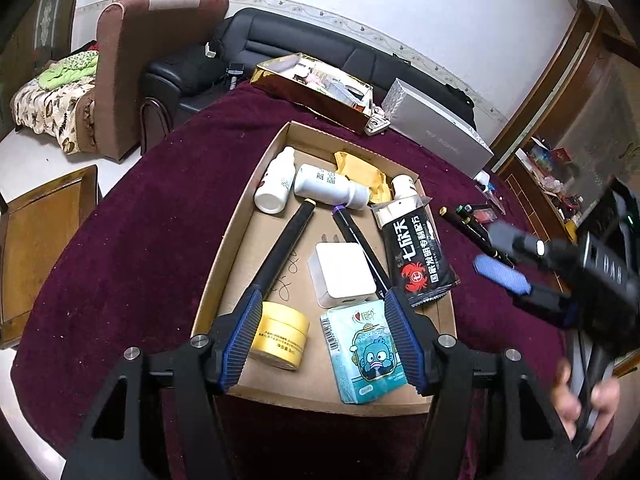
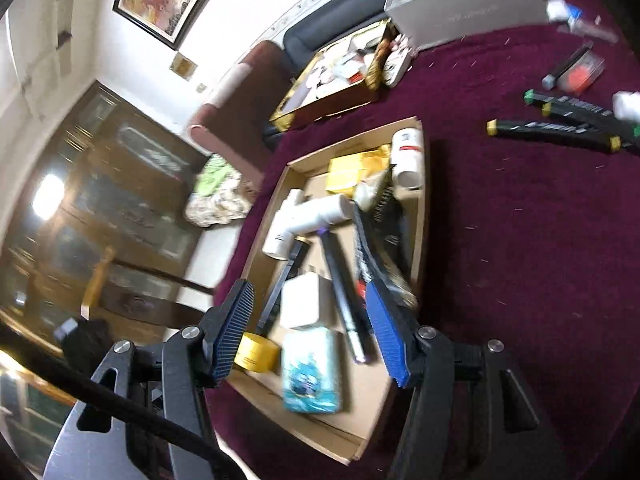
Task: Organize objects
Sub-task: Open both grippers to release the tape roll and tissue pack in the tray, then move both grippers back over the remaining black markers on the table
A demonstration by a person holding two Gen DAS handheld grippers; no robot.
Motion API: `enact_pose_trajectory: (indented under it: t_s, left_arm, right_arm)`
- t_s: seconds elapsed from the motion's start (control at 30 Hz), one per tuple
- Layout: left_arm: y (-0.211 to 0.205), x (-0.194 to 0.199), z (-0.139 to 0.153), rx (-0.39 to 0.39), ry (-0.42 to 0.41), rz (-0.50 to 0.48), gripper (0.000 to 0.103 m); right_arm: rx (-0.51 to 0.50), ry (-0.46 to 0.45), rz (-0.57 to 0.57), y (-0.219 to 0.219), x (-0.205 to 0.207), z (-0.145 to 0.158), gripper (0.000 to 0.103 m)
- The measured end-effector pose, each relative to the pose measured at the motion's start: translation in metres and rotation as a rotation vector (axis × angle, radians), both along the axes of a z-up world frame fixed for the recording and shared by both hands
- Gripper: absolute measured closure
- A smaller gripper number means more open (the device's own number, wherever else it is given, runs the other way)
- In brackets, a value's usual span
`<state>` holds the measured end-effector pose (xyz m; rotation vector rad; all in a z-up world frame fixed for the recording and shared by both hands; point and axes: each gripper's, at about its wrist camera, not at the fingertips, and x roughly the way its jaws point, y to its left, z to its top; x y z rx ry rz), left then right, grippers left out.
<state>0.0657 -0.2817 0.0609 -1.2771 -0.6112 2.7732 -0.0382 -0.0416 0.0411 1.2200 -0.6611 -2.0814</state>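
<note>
1. Hovering over the near end of the cardboard tray [image 1: 224, 248], the left gripper [image 1: 320, 344] has its fingers spread wide, gripping nothing.
2. Tray sits on maroon tablecloth [image 1: 132, 220]; inside: two white bottles [image 1: 276, 186], two black markers [image 1: 280, 252], white charger [image 1: 342, 274], yellow jar [image 1: 282, 334], tissue pack [image 1: 366, 356], black crab-print packet [image 1: 418, 256].
3. Right gripper [image 2: 312, 332] also above the tray's near end, fingers spread, empty; its view is motion-blurred.
4. More markers [image 2: 556, 128] lie on the cloth right of the tray, well apart from it.
5. Gold box [image 1: 316, 88] and grey box [image 1: 440, 132] beyond the tray.
</note>
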Motion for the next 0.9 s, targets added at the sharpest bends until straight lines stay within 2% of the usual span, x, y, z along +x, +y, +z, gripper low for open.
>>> enact_pose_trajectory:
  t_s: [0.17, 0.27, 0.37, 0.53, 0.63, 0.8, 0.9]
  left_arm:
    - [0.000, -0.002, -0.007, 0.014, -0.016, -0.009, 0.045]
    - [-0.001, -0.002, -0.010, 0.014, -0.025, -0.009, 0.045]
    - [0.000, -0.003, -0.011, 0.006, -0.034, -0.015, 0.045]
    - [0.001, -0.005, -0.013, 0.006, -0.043, -0.015, 0.045]
    - [0.004, -0.004, -0.010, 0.000, -0.044, -0.023, 0.045]
    - [0.024, -0.007, -0.001, -0.020, -0.038, -0.056, 0.045]
    - [0.049, -0.010, 0.007, -0.040, -0.031, -0.108, 0.045]
  right_arm:
    - [-0.075, -0.108, 0.040, -0.021, -0.041, -0.021, 0.044]
    - [-0.023, -0.152, -0.002, -0.029, -0.058, -0.035, 0.045]
    - [-0.020, -0.184, -0.027, -0.034, -0.066, -0.043, 0.045]
    - [0.051, -0.160, -0.013, -0.046, -0.066, -0.040, 0.045]
    - [0.026, -0.152, 0.007, -0.038, -0.059, -0.031, 0.045]
    - [0.023, -0.072, -0.009, 0.001, -0.045, 0.000, 0.044]
    - [0.041, -0.041, -0.061, 0.044, -0.041, 0.012, 0.038]
